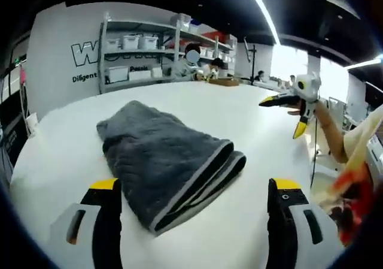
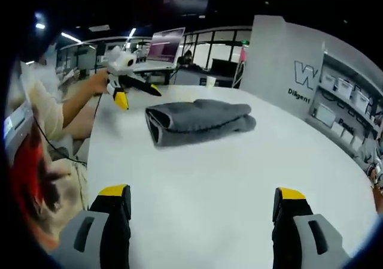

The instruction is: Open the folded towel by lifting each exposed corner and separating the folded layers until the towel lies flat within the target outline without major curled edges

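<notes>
- My folded dark grey terry towel (image 1: 164,164) with pale edging lies bunched on the round white table (image 1: 251,125), untouched.
- Beyond it stand metal shelves (image 1: 140,56) holding white storage bins (image 1: 139,42).
- My left gripper (image 1: 194,212) hangs spread just short of the towel.
- My right gripper (image 2: 202,218) hovers spread, well back from the towel (image 2: 197,121).

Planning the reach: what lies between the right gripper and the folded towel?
Nothing: in the right gripper view, bare white table runs from the open right gripper to the towel.
</notes>
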`<state>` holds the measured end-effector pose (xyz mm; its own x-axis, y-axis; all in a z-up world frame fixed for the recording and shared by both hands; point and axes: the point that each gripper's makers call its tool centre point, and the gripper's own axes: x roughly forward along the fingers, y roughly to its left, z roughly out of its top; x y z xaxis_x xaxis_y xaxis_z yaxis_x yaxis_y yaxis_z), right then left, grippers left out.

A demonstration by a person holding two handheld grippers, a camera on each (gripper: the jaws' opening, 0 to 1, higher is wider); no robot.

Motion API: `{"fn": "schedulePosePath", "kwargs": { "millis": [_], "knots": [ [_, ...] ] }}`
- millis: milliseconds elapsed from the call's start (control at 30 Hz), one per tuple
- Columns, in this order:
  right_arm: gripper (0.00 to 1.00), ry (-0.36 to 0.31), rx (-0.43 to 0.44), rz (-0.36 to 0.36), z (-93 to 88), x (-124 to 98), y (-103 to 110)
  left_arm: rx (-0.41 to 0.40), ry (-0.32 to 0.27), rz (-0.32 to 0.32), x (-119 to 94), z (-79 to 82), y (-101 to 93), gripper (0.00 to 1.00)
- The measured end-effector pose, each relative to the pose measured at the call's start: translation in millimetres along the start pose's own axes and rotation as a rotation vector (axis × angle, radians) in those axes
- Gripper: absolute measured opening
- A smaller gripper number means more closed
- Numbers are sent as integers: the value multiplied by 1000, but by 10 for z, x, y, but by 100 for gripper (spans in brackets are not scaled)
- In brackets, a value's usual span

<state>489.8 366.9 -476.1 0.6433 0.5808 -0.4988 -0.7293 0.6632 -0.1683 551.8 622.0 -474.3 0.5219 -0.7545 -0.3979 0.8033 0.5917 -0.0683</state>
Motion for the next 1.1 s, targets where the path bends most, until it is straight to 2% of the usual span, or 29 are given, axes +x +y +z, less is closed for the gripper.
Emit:
{"fn": "schedulePosePath", "kwargs": {
  "millis": [133, 167, 300, 333, 467, 600, 700, 800, 933, 1100],
  "knots": [
    [99, 2, 3, 4, 74, 26, -11, -15, -11, 2, -74, 10, -31, 100],
    [99, 3, 3, 6, 87, 38, -11, -34, -30, -17, -118, 45, -101, 100],
    [98, 6, 3, 8, 95, 49, -8, -32, -35, -20, -136, 56, -125, 100],
    [96, 29, 10, 26, 157, 158, 4, 3, -55, -5, -264, 111, -186, 100],
    [89, 22, 31, 50, 295, 297, -14, 0, -77, 6, -369, 116, -174, 100],
    [86, 8, 27, 54, 474, 458, -87, -9, -78, 19, -434, 52, -133, 100],
    [80, 6, 17, 69, 598, 596, -143, -23, -77, 32, -480, -3, -88, 100],
    [77, 16, 5, 70, 682, 738, -204, -35, -76, 45, -520, -51, -36, 100],
    [67, 23, 16, 76, 784, 962, -263, -54, -77, 73, -584, -116, 44, 100],
    [59, 65, 9, 60, 817, 1248, -399, -61, -70, 80, -628, -174, 60, 100]
  ]
}}
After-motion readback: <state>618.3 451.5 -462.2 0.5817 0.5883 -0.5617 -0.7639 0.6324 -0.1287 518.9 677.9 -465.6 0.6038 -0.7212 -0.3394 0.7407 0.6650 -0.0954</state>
